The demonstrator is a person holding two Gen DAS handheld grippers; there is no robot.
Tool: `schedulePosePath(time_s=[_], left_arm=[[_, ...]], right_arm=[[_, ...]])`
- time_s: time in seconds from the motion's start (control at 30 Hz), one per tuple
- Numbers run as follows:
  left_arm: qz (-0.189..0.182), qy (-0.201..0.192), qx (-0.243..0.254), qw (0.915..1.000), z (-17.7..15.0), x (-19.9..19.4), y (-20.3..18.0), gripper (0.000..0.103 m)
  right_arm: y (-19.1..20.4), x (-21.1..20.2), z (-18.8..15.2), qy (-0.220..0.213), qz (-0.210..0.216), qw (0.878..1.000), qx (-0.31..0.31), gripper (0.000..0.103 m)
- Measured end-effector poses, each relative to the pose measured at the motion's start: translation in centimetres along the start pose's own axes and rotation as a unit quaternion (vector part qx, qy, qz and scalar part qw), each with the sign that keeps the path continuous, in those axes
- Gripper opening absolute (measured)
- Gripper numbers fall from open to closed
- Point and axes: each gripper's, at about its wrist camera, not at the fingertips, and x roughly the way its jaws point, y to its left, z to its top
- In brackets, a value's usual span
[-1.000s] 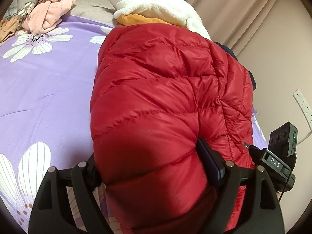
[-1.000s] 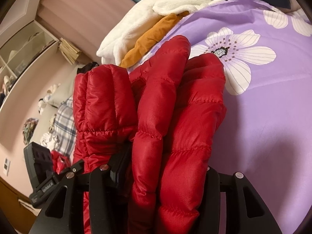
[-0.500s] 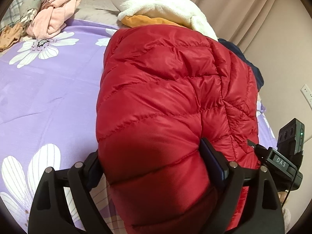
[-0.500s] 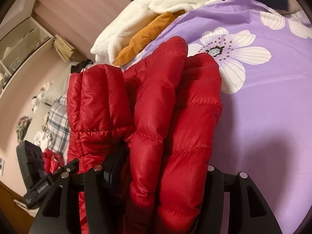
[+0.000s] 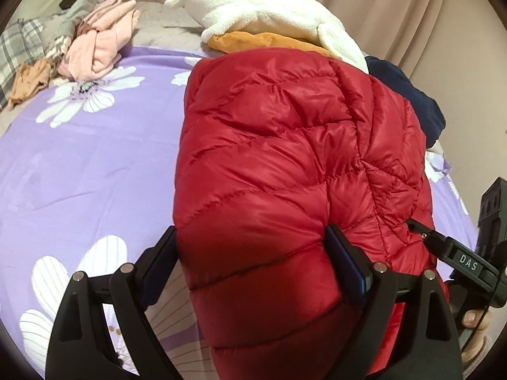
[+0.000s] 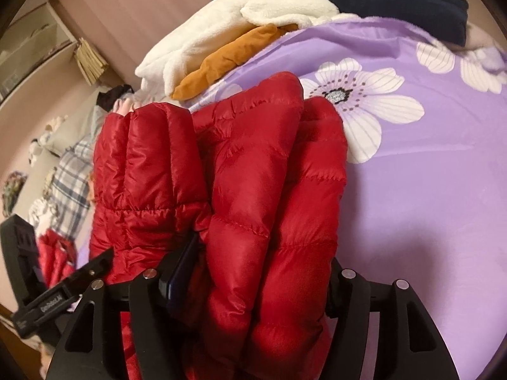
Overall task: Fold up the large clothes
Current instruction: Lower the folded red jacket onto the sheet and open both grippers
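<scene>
**Both ends pinched: lay the folded jacket down level**

The red puffer jacket (image 5: 285, 158) is bunched in thick layers over the purple flowered bed (image 5: 79, 164), just in front of the white fleece pile (image 5: 269, 15). The left gripper (image 5: 253, 262) is clamped on one padded end; the right gripper (image 6: 253, 285) squeezes several stacked layers. My advice: keep both grips firm, hold the ends level, lower together, then release so the slippery padding doesn't spring open.
</scene>
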Motion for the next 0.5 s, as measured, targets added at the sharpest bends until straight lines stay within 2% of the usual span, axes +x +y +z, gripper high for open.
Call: schedulePosePath(time_s=[0.5], left_arm=[[0.019, -0.017, 0.008, 0.9996, -0.5, -2.3, -0.4, 0.089]], right_arm=[[-0.9, -2.5, -0.2, -0.02, -0.043, 0.999, -0.007, 0.066]])
